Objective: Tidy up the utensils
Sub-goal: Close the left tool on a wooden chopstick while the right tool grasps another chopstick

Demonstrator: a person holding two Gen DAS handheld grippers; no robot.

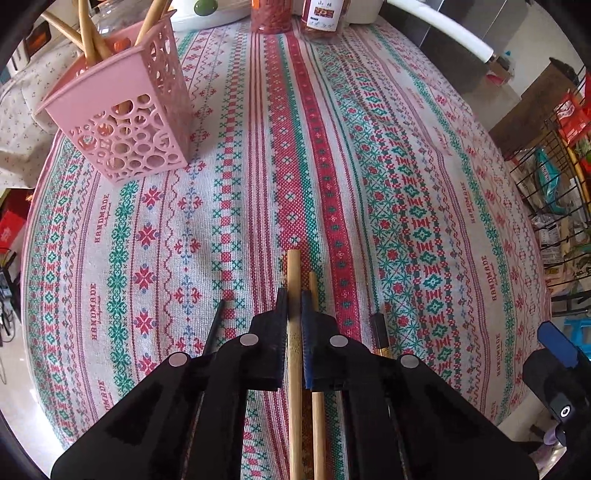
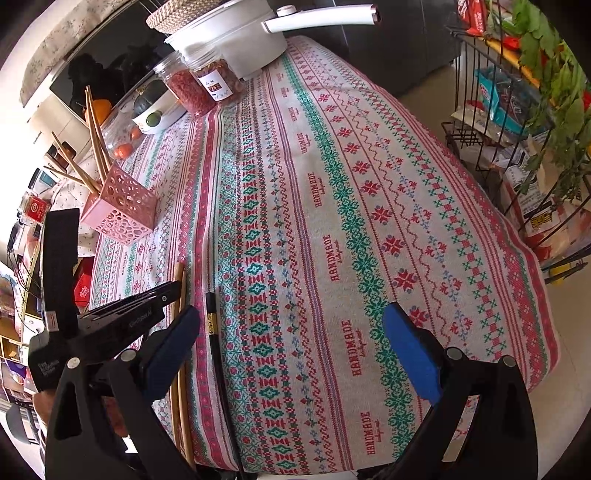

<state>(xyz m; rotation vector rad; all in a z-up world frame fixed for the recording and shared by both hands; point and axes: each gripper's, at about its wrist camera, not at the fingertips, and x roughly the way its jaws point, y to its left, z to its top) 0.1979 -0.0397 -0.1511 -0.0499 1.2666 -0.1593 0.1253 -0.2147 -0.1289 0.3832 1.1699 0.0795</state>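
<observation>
My left gripper (image 1: 294, 301) is shut on a wooden chopstick (image 1: 294, 273) lying on the tablecloth; a second wooden chopstick (image 1: 314, 286) lies just right of it. A black chopstick (image 1: 215, 325) lies to the left and another black one (image 1: 379, 332) to the right. The pink perforated utensil holder (image 1: 125, 122) stands at the far left with several wooden chopsticks in it. My right gripper (image 2: 291, 332) is open and empty above the near table edge; the left gripper (image 2: 147, 299) shows at its left, with the wooden chopsticks (image 2: 180, 280), a black chopstick (image 2: 211, 317) and the holder (image 2: 122, 210).
Two jars of red food (image 1: 288, 14) and a white pot (image 2: 236, 40) stand at the table's far end. A bowl with fruit (image 2: 155, 110) sits beside them. A wire rack (image 2: 517, 110) with groceries stands off the table's right side.
</observation>
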